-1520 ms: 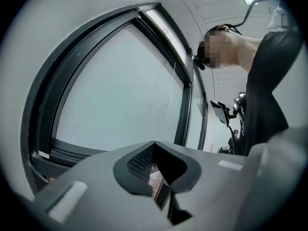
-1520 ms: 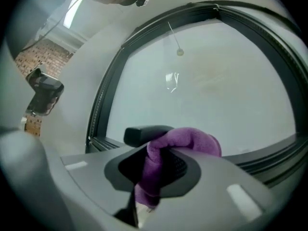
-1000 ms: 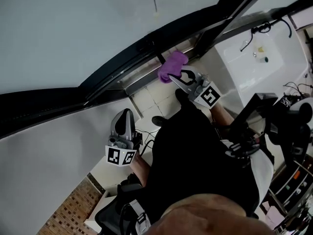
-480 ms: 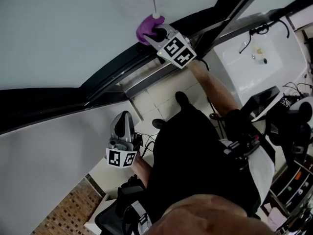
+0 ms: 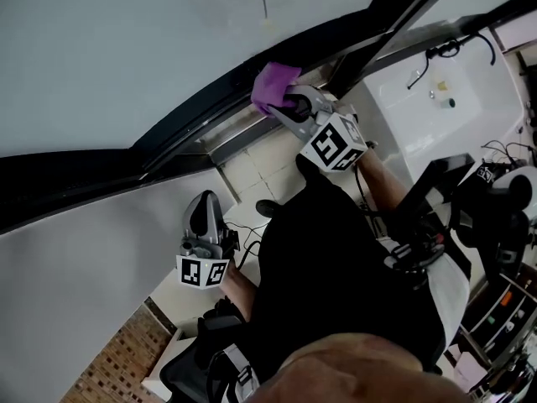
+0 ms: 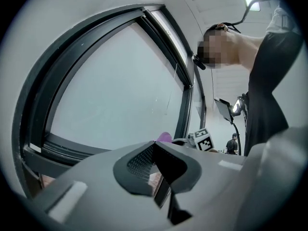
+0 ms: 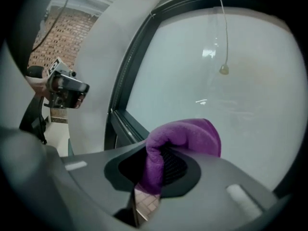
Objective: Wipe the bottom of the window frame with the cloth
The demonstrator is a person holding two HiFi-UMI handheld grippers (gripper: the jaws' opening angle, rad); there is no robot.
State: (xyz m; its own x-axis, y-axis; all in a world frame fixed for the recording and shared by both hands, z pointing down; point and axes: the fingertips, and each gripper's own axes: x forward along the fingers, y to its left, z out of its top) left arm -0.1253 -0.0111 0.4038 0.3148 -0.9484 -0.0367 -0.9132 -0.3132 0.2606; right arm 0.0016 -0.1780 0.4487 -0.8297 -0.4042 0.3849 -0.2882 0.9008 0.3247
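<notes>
Purple terry cloth (image 5: 274, 86), bunched up, sits in the right claw (image 5: 291, 109), whose jaws are clamped on one fold while the rest bulges out past the tips. In the head view the bundle lies against the lower rail of the dark metal window frame (image 5: 193, 120), just under the pale frosted glass pane (image 5: 126, 40). A thin white pull cord with a small knob (image 7: 224, 70) hangs before the glass. The left claw (image 5: 206, 204) hangs well apart, beside the pale grey wall (image 5: 84, 267), its jaws drawn together on nothing.
</notes>
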